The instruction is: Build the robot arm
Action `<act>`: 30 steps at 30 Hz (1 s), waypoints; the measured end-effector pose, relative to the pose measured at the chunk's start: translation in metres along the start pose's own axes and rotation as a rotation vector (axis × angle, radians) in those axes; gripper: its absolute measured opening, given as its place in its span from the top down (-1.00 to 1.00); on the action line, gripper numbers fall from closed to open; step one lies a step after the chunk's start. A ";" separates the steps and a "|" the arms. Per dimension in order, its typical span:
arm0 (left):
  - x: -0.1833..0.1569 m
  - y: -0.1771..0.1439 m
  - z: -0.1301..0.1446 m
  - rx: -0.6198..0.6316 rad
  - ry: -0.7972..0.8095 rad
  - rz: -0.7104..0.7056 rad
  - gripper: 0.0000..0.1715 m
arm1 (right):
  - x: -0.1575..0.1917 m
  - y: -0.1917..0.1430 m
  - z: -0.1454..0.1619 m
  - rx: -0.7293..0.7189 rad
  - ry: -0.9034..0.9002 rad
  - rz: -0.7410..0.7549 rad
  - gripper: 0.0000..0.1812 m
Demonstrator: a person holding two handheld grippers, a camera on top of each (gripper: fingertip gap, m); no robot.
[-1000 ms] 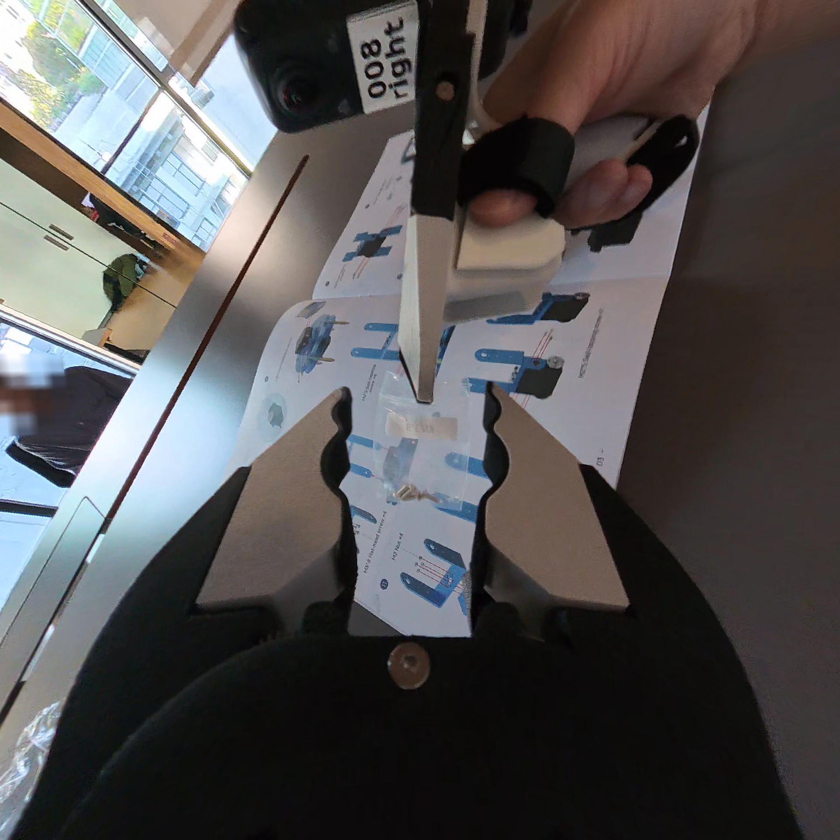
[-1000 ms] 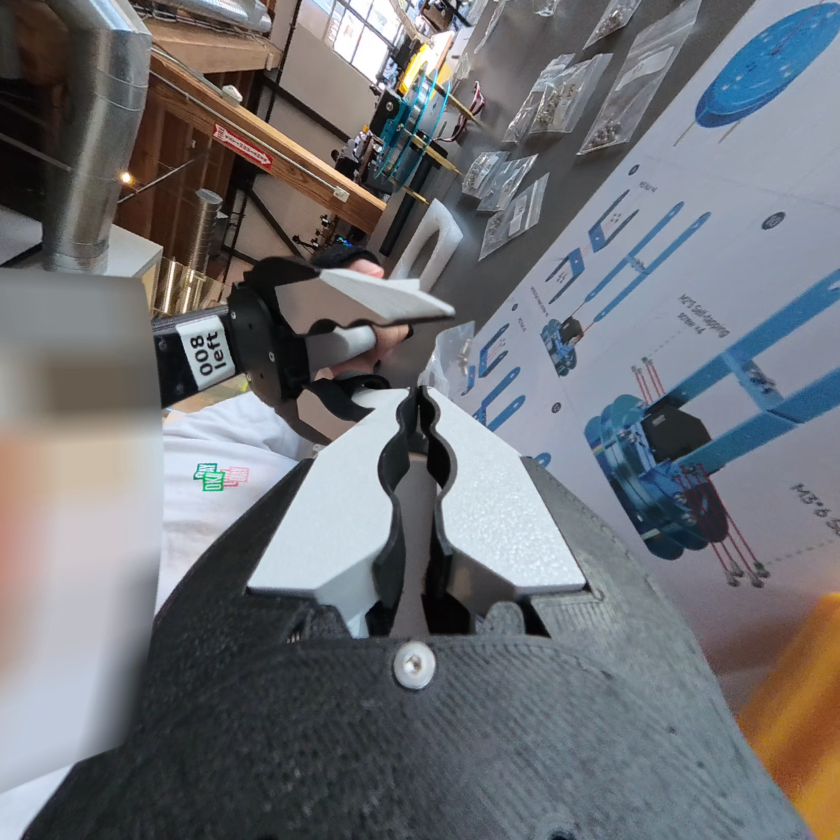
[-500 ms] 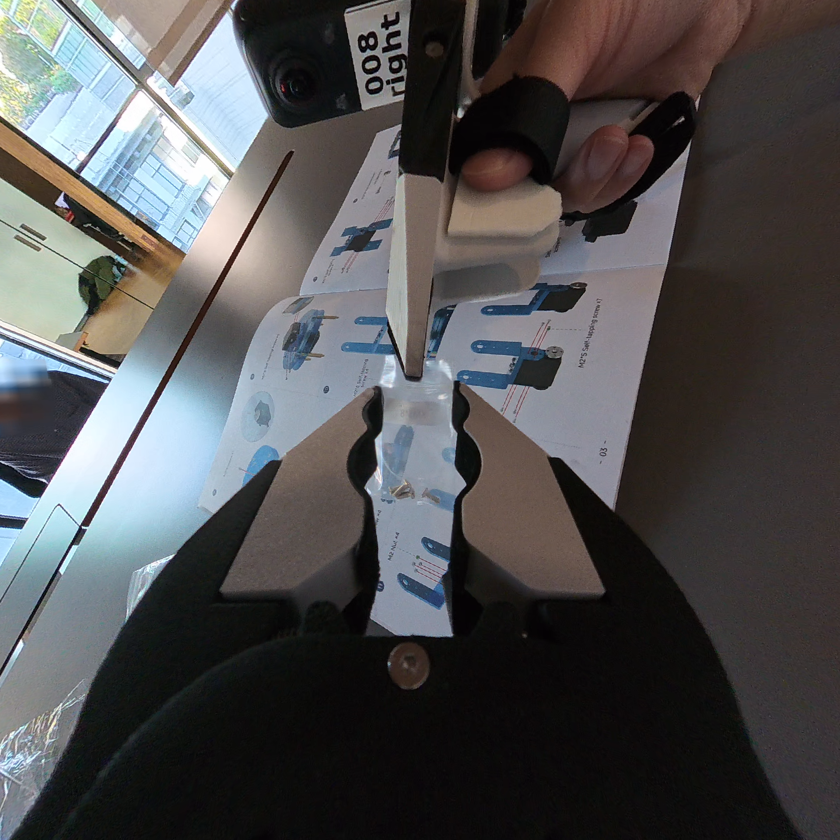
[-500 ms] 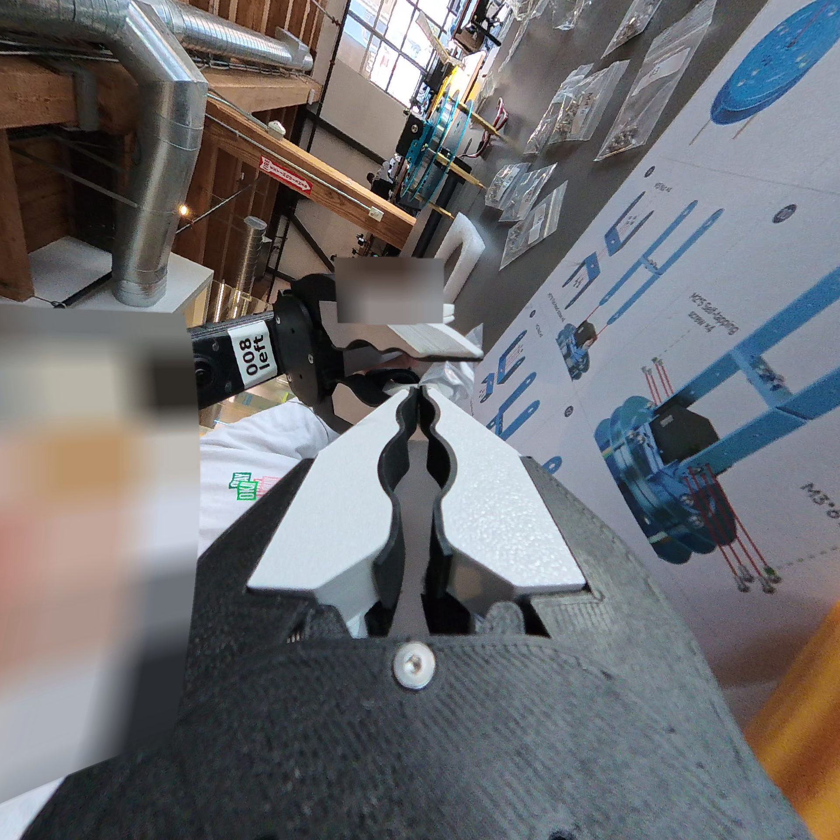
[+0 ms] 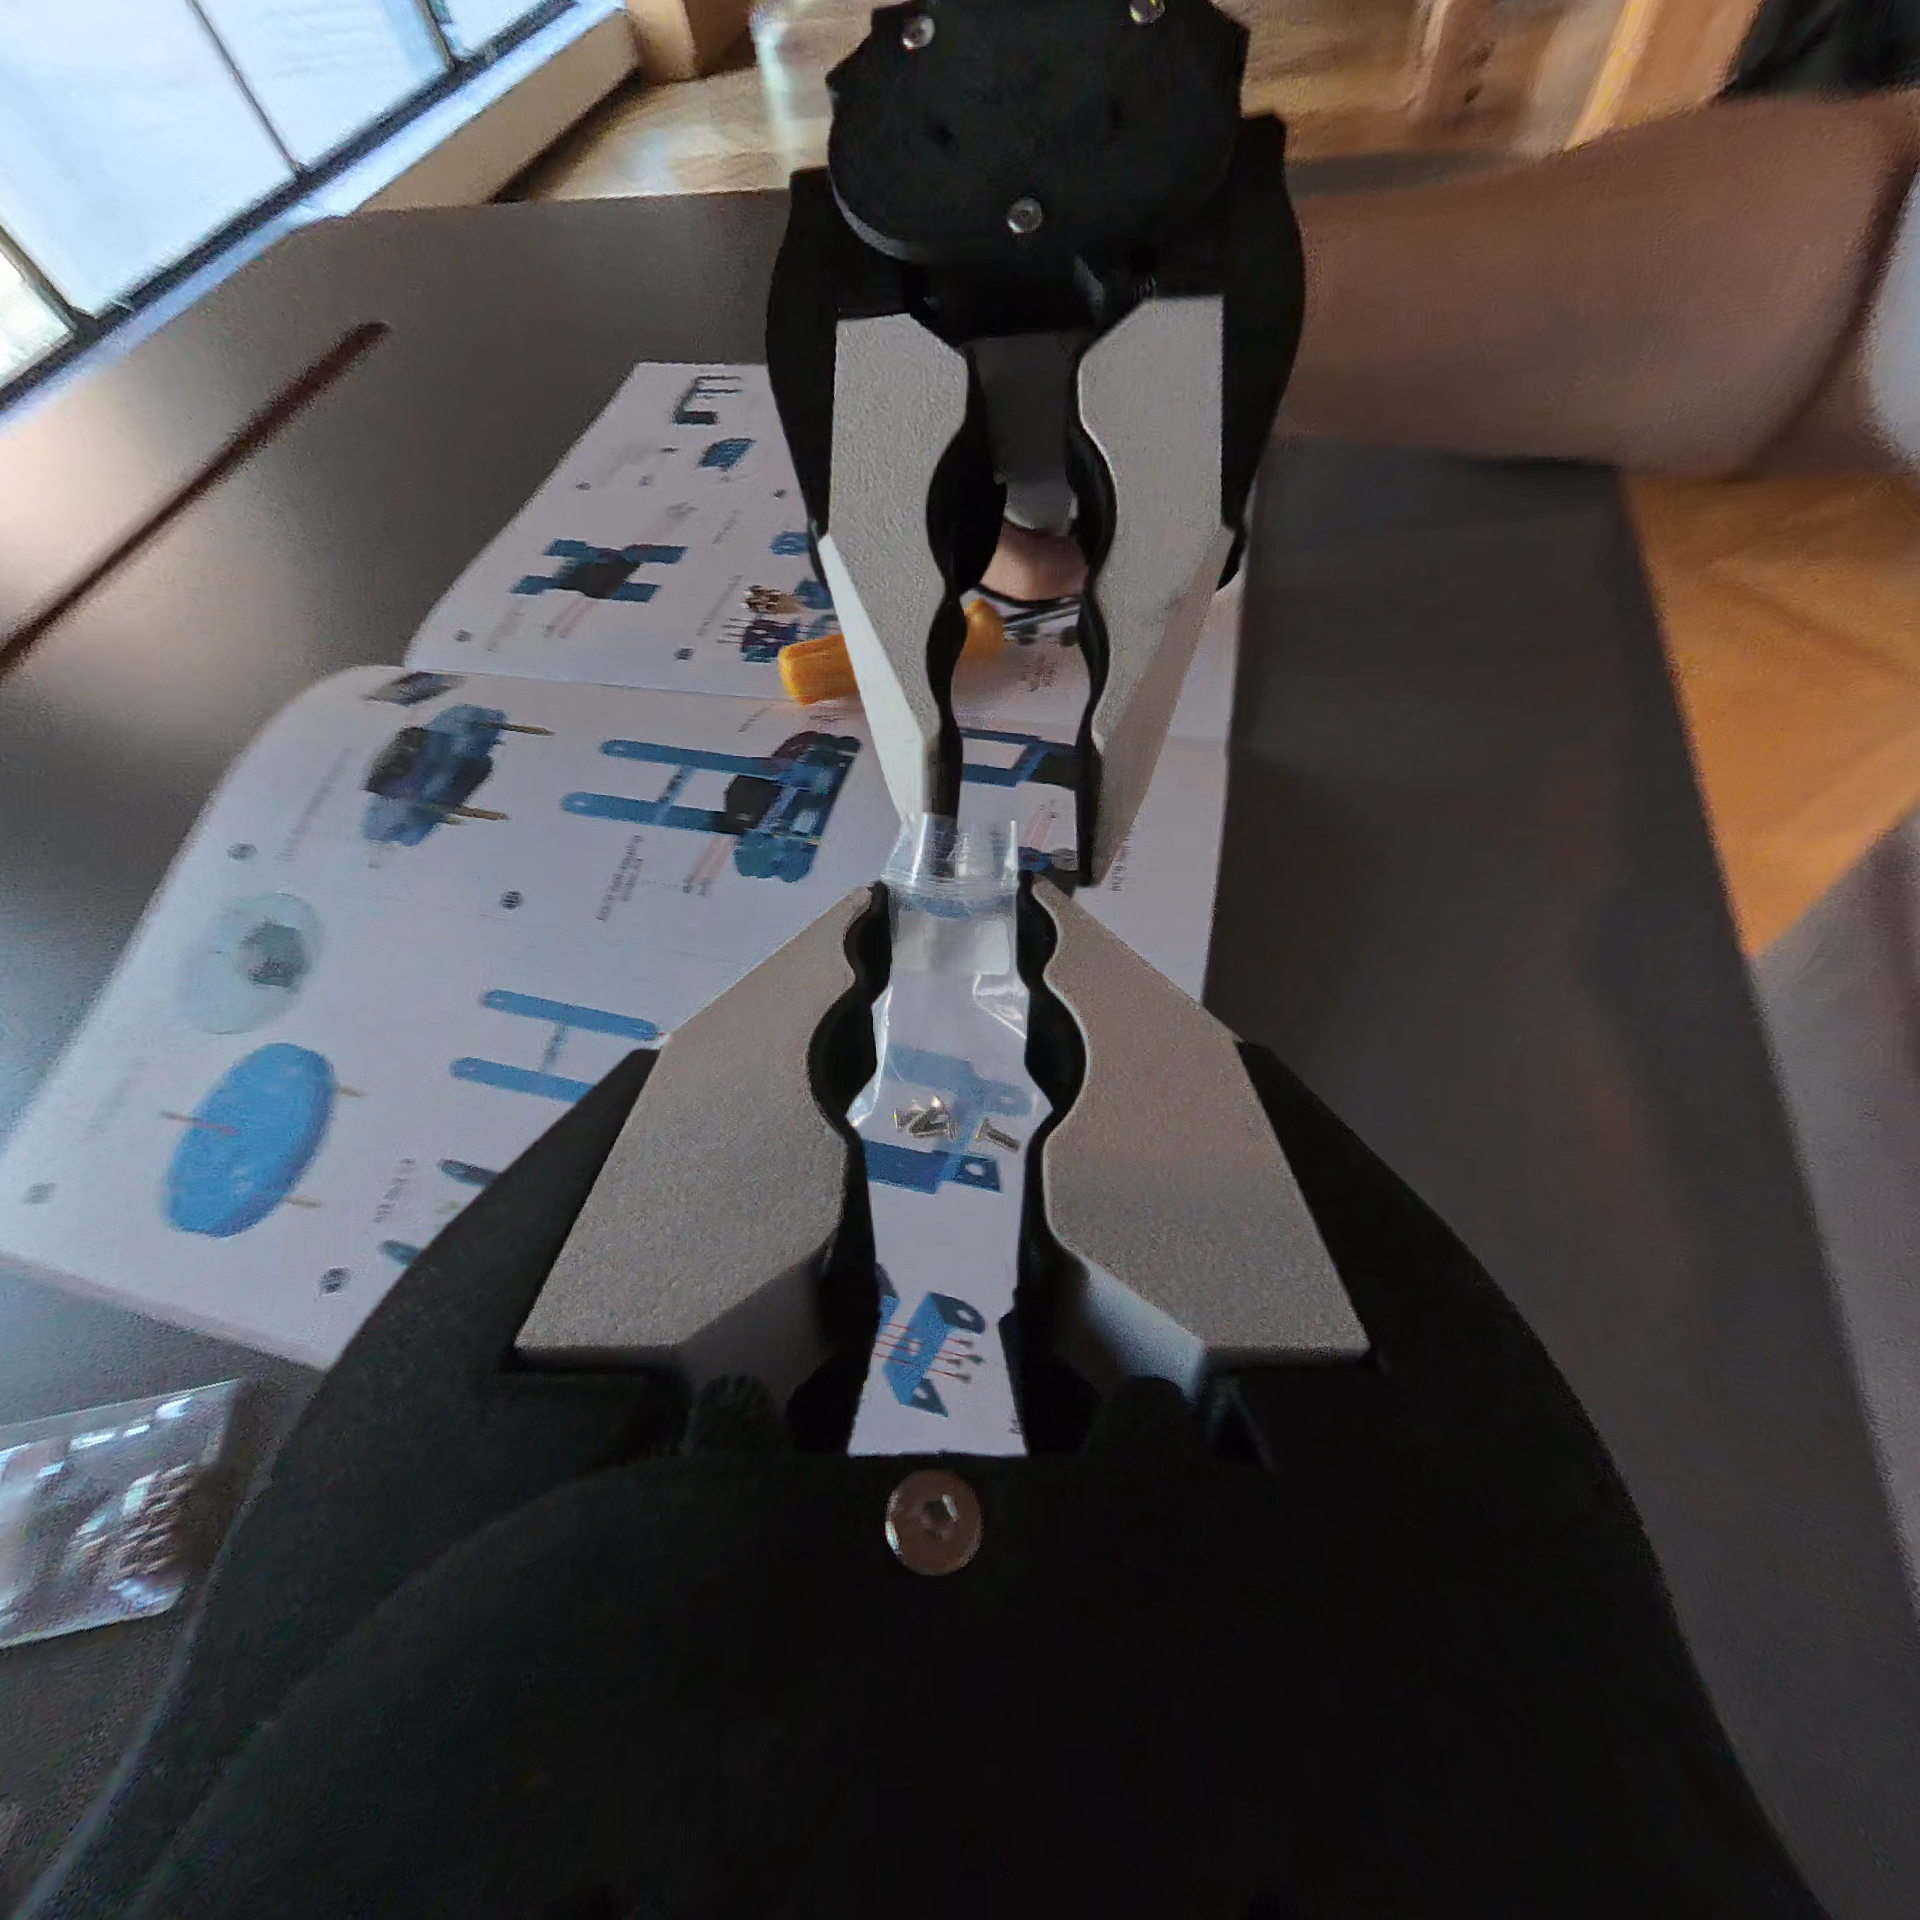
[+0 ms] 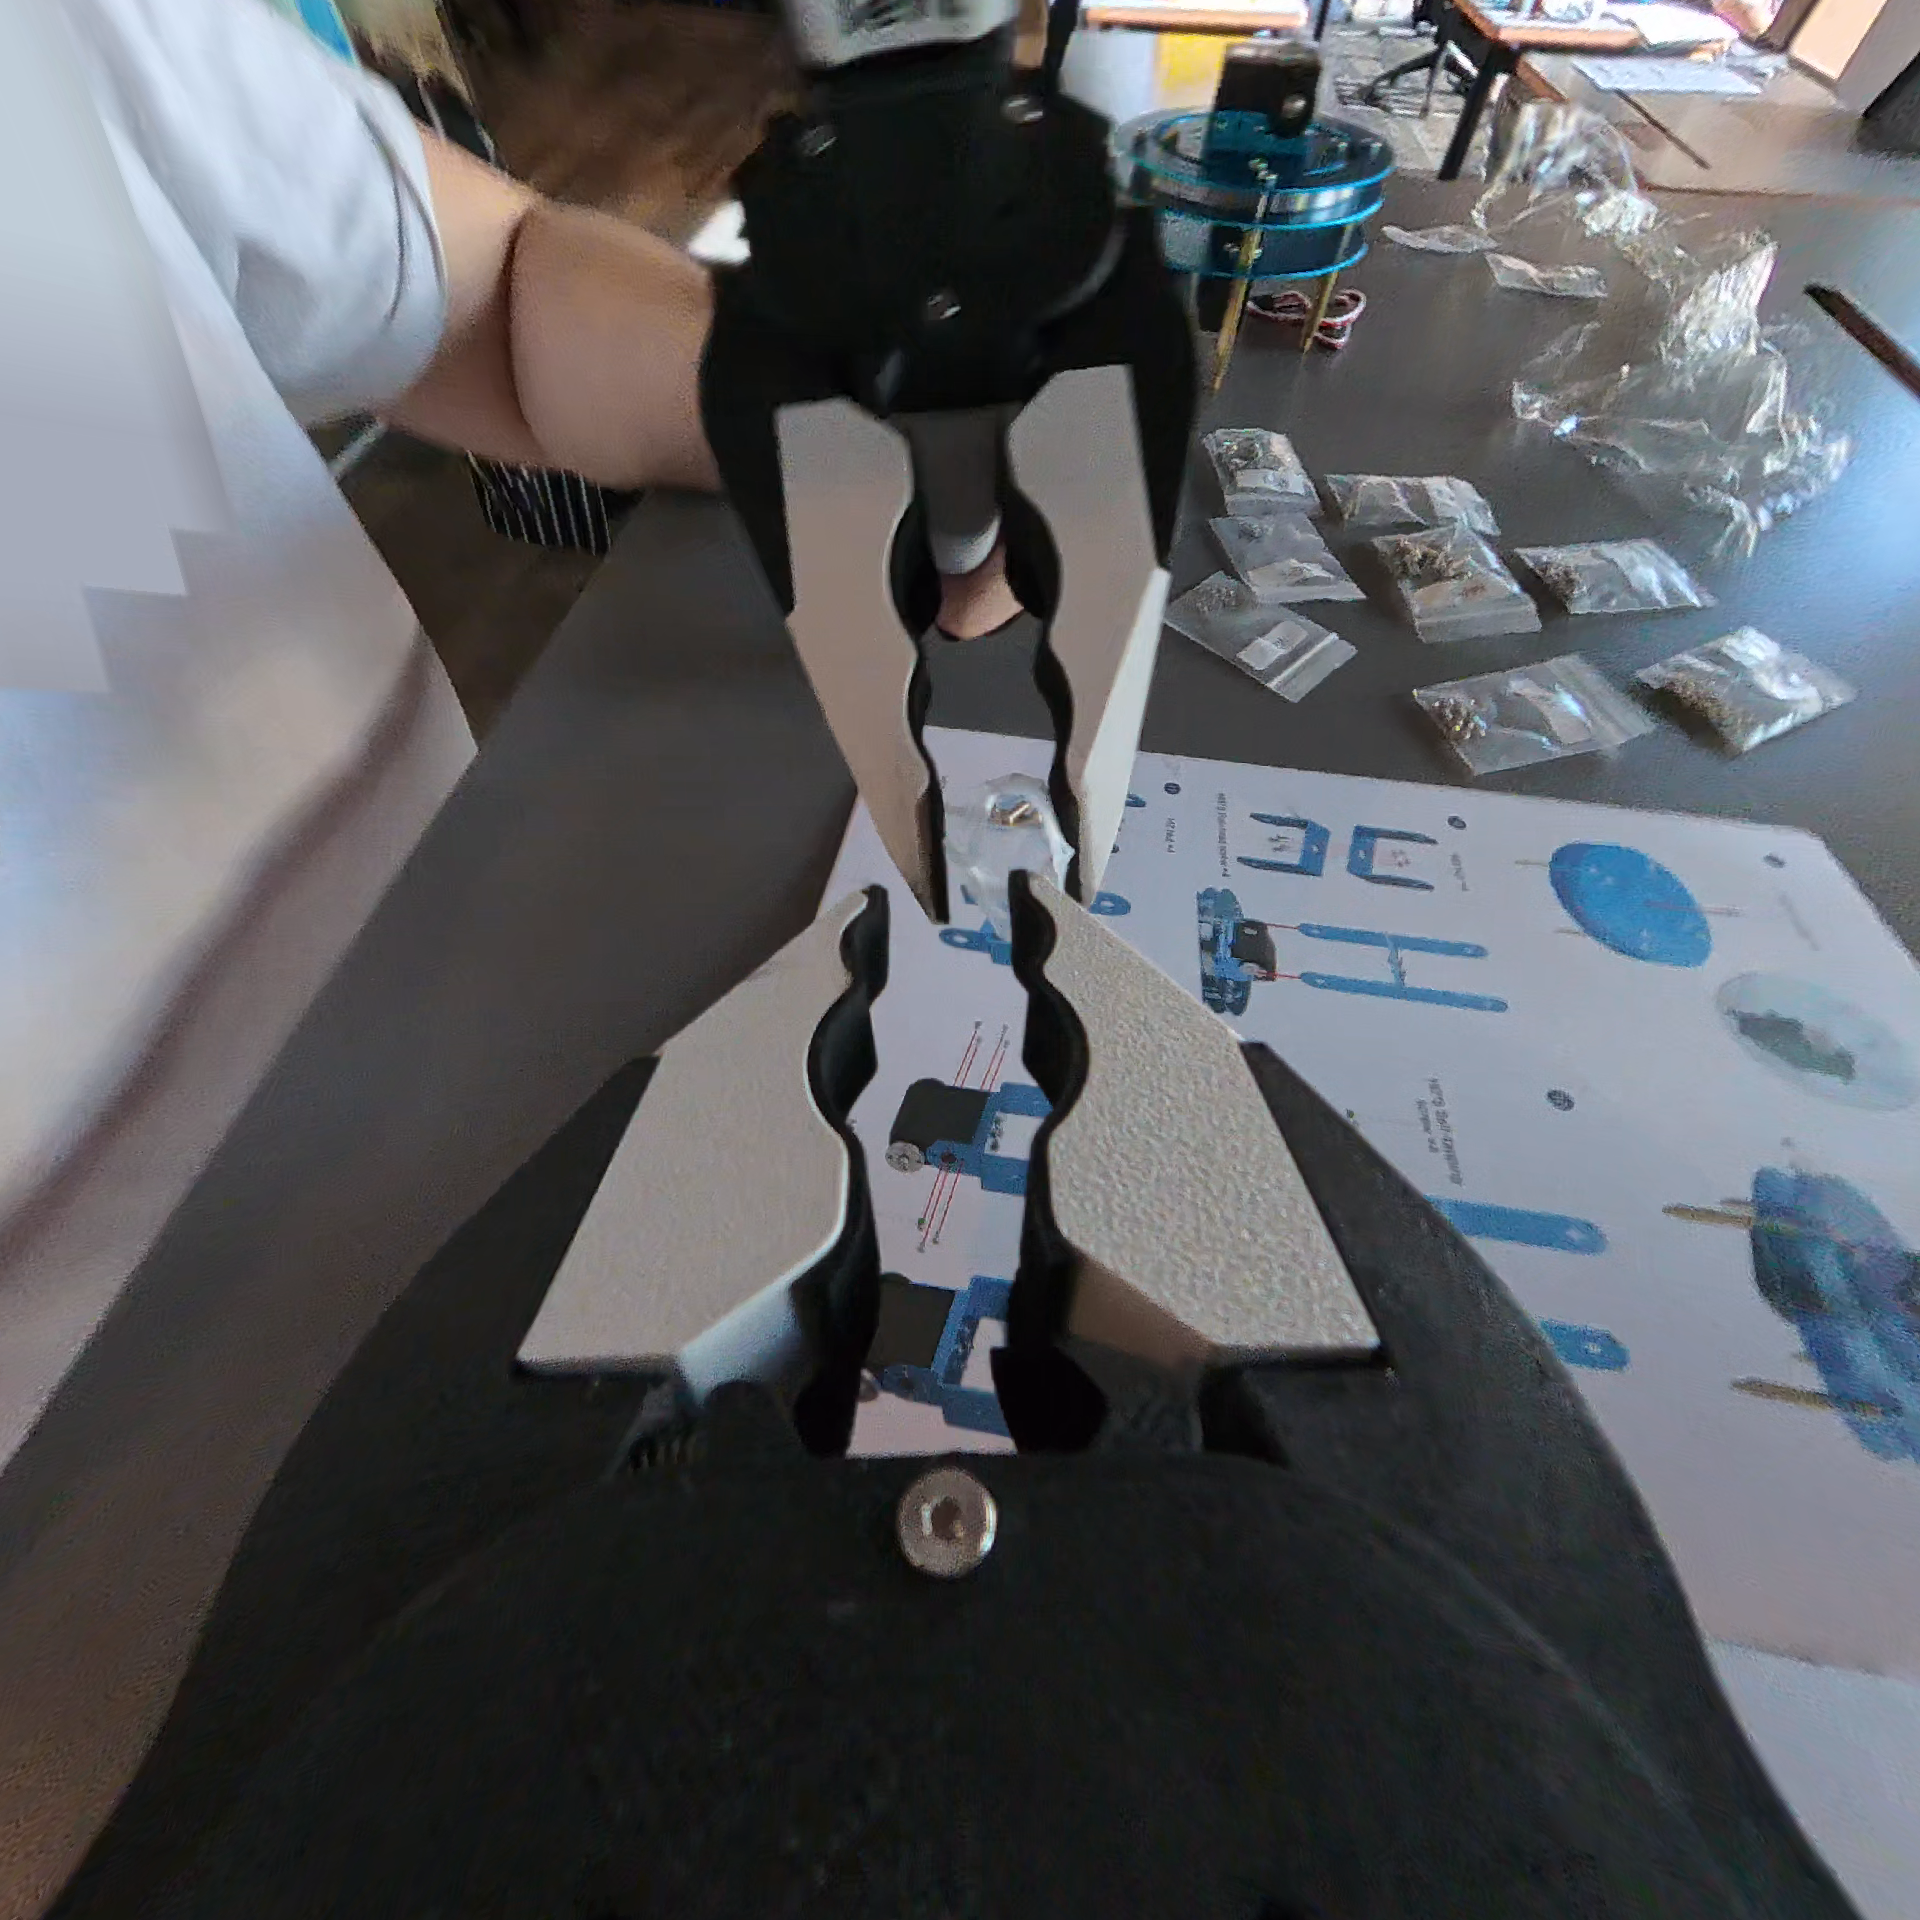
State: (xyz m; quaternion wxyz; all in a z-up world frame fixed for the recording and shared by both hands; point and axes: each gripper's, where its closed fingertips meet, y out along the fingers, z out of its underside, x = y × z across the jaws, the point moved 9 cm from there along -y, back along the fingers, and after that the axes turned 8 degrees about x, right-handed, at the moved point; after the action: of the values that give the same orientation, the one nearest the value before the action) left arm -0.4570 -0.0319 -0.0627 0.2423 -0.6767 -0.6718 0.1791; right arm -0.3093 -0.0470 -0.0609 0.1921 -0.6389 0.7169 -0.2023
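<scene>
A small clear bag with a few screws in it sits between the fingers of my left gripper, which is shut on its side edges above an open instruction manual. My right gripper faces it tip to tip, jaws apart, with one fingertip at the bag's top edge. In the right wrist view my right gripper is open and holds nothing. The left gripper is just beyond it with the crumpled bag between its fingers.
The manual lies on a dark grey table. Several clear bags of screws, crumpled plastic and a blue round assembly lie beyond. An orange-handled tool rests on the manual. A person's arm is at the left. The grippers are tip to tip, or close to it. Both grippers' tips are roughly 40 centimeters from the blue round assembly.
My left gripper has closed from wide open onto the bag. My right gripper, shut before, has opened. Both grippers have turned to face each other tip to tip.
</scene>
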 end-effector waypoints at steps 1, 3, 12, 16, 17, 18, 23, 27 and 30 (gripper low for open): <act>0.001 -0.001 0.000 -0.010 -0.031 0.038 0.75 | 0.003 0.001 -0.001 0.002 -0.037 0.011 0.76; 0.002 -0.003 -0.002 -0.051 -0.089 0.112 0.76 | 0.007 0.003 -0.003 -0.005 -0.091 0.027 0.82; 0.006 -0.003 -0.002 -0.116 -0.319 0.428 0.79 | 0.022 0.000 -0.013 -0.029 -0.212 0.030 0.91; 0.008 -0.002 0.001 -0.127 -0.388 0.518 0.76 | 0.020 0.000 -0.011 -0.043 -0.150 -0.038 0.91; 0.009 -0.002 0.001 -0.135 -0.410 0.547 0.76 | 0.019 0.000 -0.010 -0.050 -0.133 -0.055 0.92; 0.010 -0.002 0.001 -0.143 -0.436 0.574 0.78 | 0.018 -0.001 -0.010 -0.058 -0.119 -0.067 0.92; 0.015 0.000 0.005 -0.179 -0.617 0.792 0.78 | 0.017 -0.005 -0.011 -0.093 -0.079 -0.123 0.96; 0.017 0.003 0.007 -0.207 -0.726 0.899 0.71 | 0.011 -0.009 -0.011 -0.128 0.044 -0.203 1.00; 0.024 -0.001 0.010 -0.196 -0.763 0.895 0.62 | 0.002 -0.010 -0.011 -0.149 0.254 -0.289 1.00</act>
State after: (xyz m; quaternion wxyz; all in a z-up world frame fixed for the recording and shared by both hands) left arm -0.4622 -0.0073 -0.0682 -0.1790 -0.8011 -0.3743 0.4314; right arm -0.3072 -0.0494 -0.0459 0.0214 -0.7170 0.6492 -0.2531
